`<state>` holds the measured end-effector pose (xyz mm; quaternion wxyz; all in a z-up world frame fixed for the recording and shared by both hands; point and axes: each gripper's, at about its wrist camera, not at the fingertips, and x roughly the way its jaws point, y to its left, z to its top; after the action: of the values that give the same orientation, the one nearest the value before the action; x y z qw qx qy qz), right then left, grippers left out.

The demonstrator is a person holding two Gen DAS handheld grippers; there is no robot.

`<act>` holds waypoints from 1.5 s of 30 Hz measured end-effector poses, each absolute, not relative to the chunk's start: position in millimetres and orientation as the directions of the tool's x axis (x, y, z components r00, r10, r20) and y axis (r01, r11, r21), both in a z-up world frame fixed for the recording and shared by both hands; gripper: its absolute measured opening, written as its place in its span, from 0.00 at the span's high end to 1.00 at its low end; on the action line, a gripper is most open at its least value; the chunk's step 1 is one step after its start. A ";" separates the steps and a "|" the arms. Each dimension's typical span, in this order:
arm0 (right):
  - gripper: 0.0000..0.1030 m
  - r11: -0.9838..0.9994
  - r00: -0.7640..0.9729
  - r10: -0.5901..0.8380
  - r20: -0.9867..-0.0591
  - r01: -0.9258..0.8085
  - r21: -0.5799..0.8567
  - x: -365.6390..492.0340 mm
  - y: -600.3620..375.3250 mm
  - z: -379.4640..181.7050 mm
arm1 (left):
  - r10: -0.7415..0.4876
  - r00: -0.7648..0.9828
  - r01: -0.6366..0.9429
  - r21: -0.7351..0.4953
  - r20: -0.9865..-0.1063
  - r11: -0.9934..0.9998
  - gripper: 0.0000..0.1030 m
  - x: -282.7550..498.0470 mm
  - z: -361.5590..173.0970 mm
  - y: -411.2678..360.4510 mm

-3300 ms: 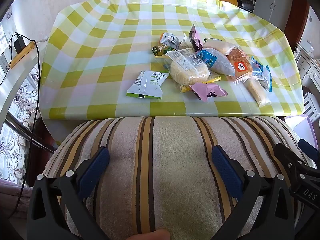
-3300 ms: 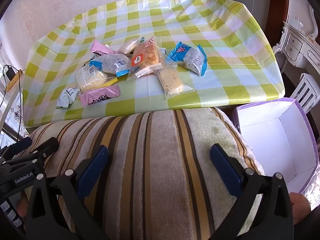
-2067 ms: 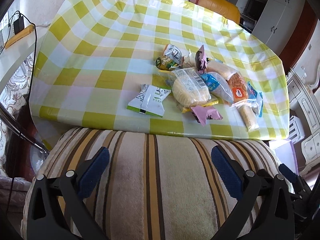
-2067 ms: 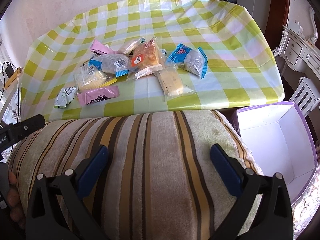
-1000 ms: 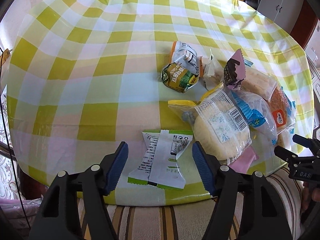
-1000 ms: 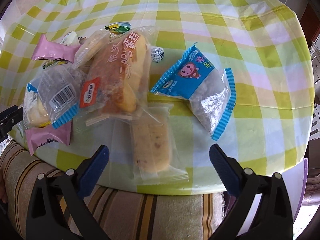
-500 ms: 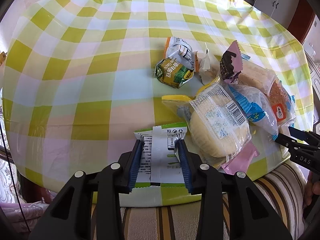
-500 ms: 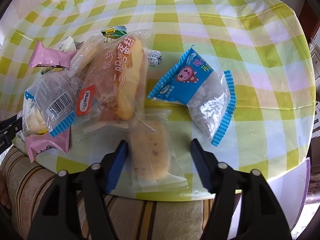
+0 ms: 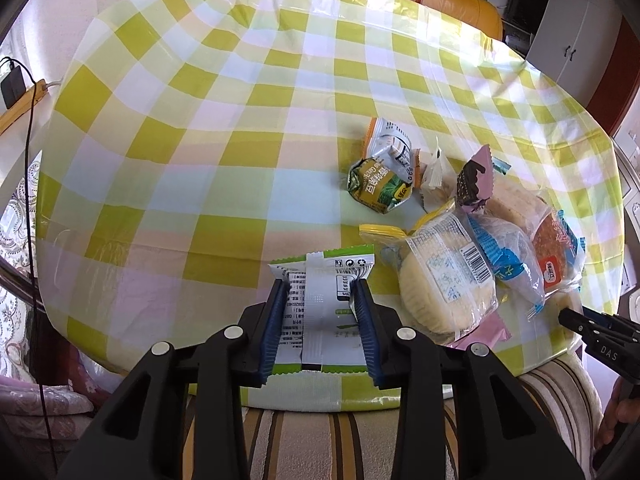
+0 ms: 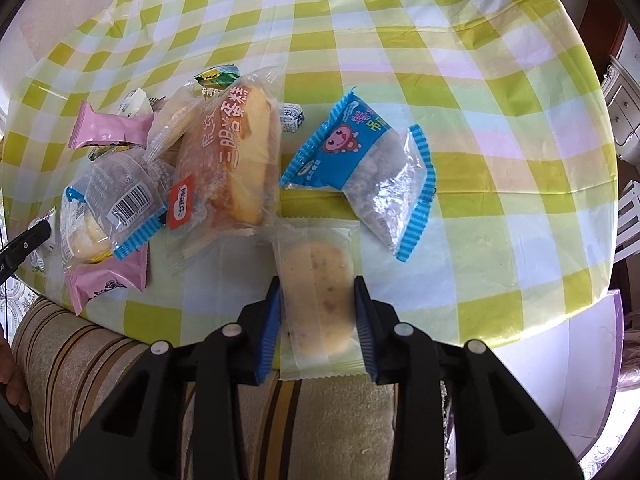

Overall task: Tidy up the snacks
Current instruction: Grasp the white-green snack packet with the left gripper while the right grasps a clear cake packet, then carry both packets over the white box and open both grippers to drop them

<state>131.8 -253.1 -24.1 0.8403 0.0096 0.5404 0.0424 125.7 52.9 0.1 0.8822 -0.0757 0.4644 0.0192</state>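
While a striped cushion [image 10: 120, 380] sits closest to us, both grippers reach just over it to the near edge of the table [image 9: 200, 140] with its yellow and green check cloth. The left gripper [image 9: 320, 320] has its blue pads pressed on both sides of a white and green snack packet [image 9: 320, 280], so it is holding it. The right gripper [image 10: 318, 316] is closing its jaws, and the pads touch both sides of a clear packet with a pale bun [image 10: 316, 280] inside. Both packets lie at the table's near edge. Just past them is a heap of other snacks: a pink packet [image 10: 108, 276], a round cake in a clear bag [image 9: 444, 280], a big sponge cake [image 10: 232, 160] and a blue packet [image 10: 360, 160] just beside it. Farther back is a small green packet [image 9: 380, 188]. A purple and white box [image 10: 592, 360] stands low on the right.
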 end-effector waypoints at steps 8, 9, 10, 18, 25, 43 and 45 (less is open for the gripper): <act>0.66 0.996 0.445 0.089 -0.891 -0.019 0.090 110.4 -273.5 -9.4 | 0.003 0.633 -0.149 -0.118 -0.774 0.982 0.67 111.2 20.3 54.8; 0.66 0.996 0.446 0.089 -0.891 -0.017 0.091 108.5 -275.4 -8.3 | 0.002 0.637 -0.149 -0.121 -0.771 0.981 0.67 109.9 21.6 54.0; 0.66 0.996 0.447 0.090 -0.890 -0.016 0.093 106.7 -276.7 -7.5 | 0.001 0.642 -0.149 -0.123 -0.767 0.981 0.67 108.4 23.0 53.0; 0.67 0.994 0.480 0.101 -0.871 -0.003 0.114 97.5 -285.7 3.6 | -0.031 0.664 -0.117 -0.144 -0.747 0.983 0.67 100.0 32.5 39.3; 0.67 0.991 0.516 0.107 -0.850 0.011 0.132 88.8 -296.5 16.0 | -0.070 0.682 -0.068 -0.159 -0.728 0.985 0.67 92.1 42.2 20.1; 0.66 0.988 0.574 0.016 -0.819 0.119 0.103 53.5 -353.5 18.9 | -0.378 0.575 0.220 -0.308 -0.725 0.925 0.67 82.7 38.6 -79.1; 0.66 0.987 0.575 -0.018 -0.818 0.142 0.078 48.5 -363.3 15.8 | -0.408 0.548 0.255 -0.319 -0.730 0.913 0.67 83.2 36.8 -96.7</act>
<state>48.5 -363.3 15.8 0.8849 0.0675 0.4587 -0.0450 83.2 -96.7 36.8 0.8755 -0.0878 0.4359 -0.1894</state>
